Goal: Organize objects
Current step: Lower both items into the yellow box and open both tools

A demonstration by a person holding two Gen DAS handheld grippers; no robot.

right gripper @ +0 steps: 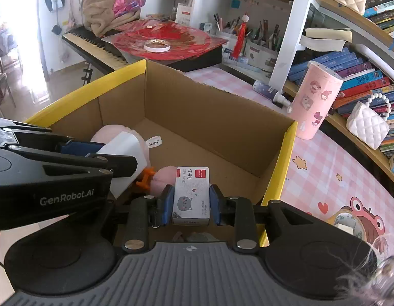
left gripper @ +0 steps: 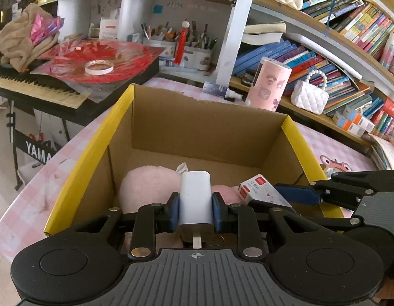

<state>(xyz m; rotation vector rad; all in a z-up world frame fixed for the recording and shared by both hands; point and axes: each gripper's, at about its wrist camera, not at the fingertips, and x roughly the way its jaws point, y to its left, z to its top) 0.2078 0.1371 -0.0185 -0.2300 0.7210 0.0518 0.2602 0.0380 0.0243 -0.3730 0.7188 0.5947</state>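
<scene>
An open cardboard box (left gripper: 197,127) with yellow-edged flaps stands on the pink checked table. A pink plush toy (left gripper: 146,186) lies on its floor. My left gripper (left gripper: 195,210) is shut on a white charger plug (left gripper: 195,199), held over the near end of the box above the plush. My right gripper (right gripper: 192,205) is shut on a small staple box (right gripper: 192,196) with a cat picture, also over the box's near end. In the right wrist view the left gripper (right gripper: 115,158) with the white plug (right gripper: 125,150) sits just to the left. The right gripper (left gripper: 296,193) and staple box (left gripper: 260,191) show at right in the left wrist view.
A pink cartoon tumbler (right gripper: 315,102) and a small spray bottle (right gripper: 269,91) stand beyond the box's right side. A white quilted bag (right gripper: 368,125) and books fill the shelves at right. A keyboard (right gripper: 95,46) with red paper and a tape roll (right gripper: 156,44) sits behind left. Another tape roll (right gripper: 347,223) lies near right.
</scene>
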